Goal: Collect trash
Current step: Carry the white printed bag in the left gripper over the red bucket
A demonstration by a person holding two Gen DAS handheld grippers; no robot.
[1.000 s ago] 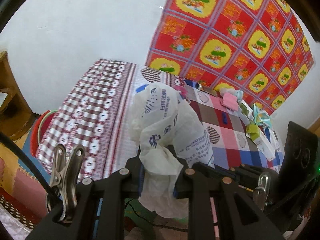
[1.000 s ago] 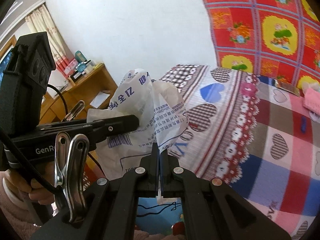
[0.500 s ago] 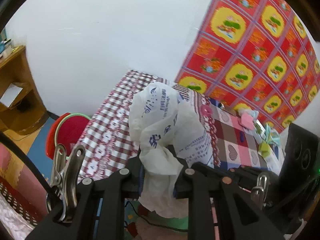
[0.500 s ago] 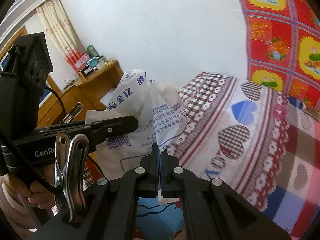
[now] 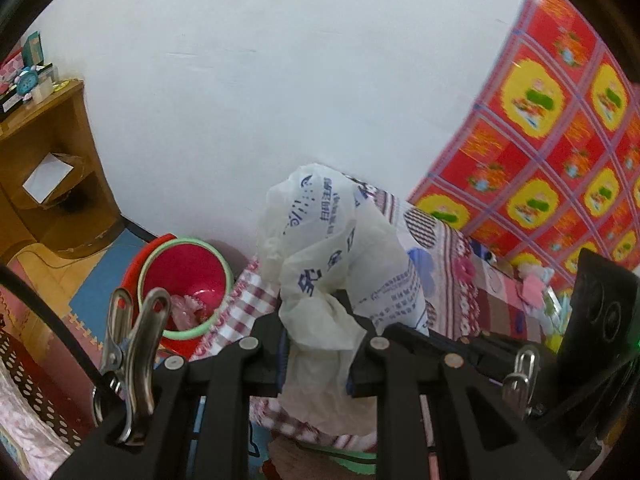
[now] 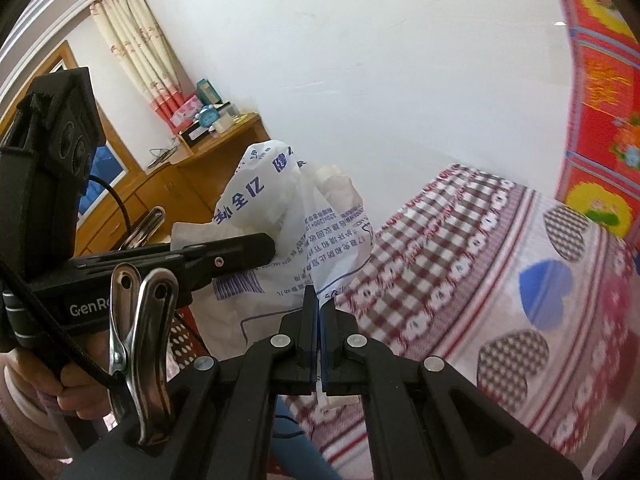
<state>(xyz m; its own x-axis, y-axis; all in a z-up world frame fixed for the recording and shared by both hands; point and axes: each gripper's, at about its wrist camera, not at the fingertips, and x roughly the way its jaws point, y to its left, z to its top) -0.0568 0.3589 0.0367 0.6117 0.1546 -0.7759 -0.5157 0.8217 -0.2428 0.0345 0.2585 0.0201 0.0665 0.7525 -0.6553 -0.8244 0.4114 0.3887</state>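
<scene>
A crumpled white plastic bag (image 5: 332, 256) with blue print hangs in the air, held from two sides. My left gripper (image 5: 316, 356) is shut on a bunched part of it. My right gripper (image 6: 319, 312) is shut on a thin edge of the same bag (image 6: 280, 216), and the left gripper's black finger shows in that view at the left. Below and to the left stands a red bin (image 5: 160, 260) with a green rim, with pink scraps at its bottom. The bag hangs beside the corner of the bed (image 6: 460, 248).
The bed carries a checked cover with hearts; small items lie at its far end (image 5: 532, 284). A wooden cabinet (image 5: 48, 168) stands by the white wall on the left. Foam floor mats (image 5: 92, 296) lie around the bin. A hand (image 6: 80, 380) grips the left tool.
Both grippers have swung left with the bag, away from the bed's far end. The red bin, first only a sliver behind the bed, now shows fully.
</scene>
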